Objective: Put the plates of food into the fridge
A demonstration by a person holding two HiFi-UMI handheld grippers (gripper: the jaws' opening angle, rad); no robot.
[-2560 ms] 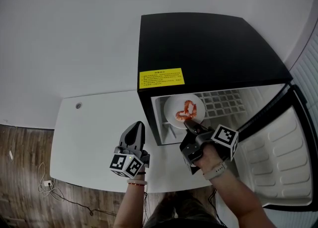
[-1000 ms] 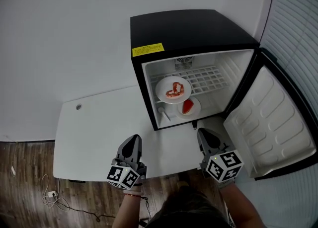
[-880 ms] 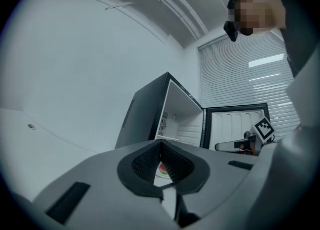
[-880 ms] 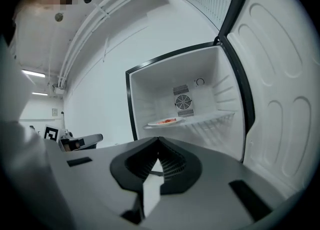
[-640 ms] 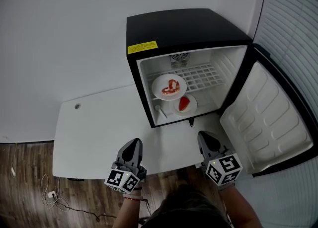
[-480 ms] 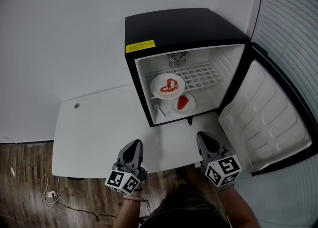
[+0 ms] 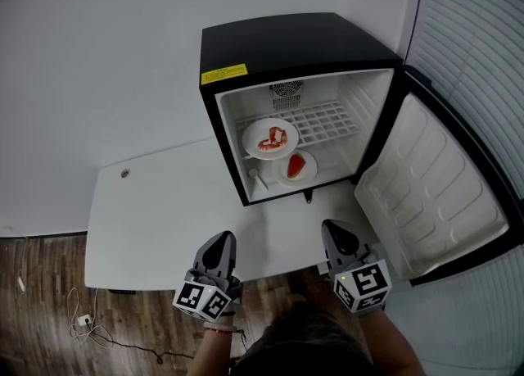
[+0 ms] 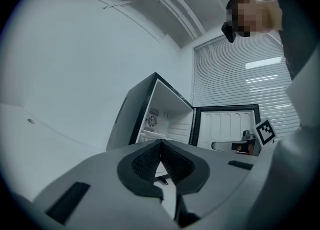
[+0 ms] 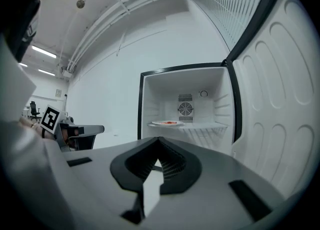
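Note:
A small black fridge (image 7: 286, 47) stands open on the white table (image 7: 155, 210). On its wire shelf lies a white plate of shrimp (image 7: 269, 138), also seen on the shelf in the right gripper view as a plate (image 9: 166, 122). Below it, on the fridge floor, sits a plate with a red slice (image 7: 298, 167). Both grippers hang at the table's near edge, well short of the fridge. My left gripper (image 7: 220, 242) is shut and empty, and so is my right gripper (image 7: 335, 231).
The fridge door (image 7: 434, 194) swings wide to the right, its white inner liner facing up. A small round hole (image 7: 125, 174) marks the table's left part. Wood floor with a cable (image 7: 49, 317) lies below left. Window blinds (image 7: 483, 47) fill the right.
Both grippers have drawn back from the fridge toward the table's near edge. The fridge sits farther up and left in the head view, with both plates left inside.

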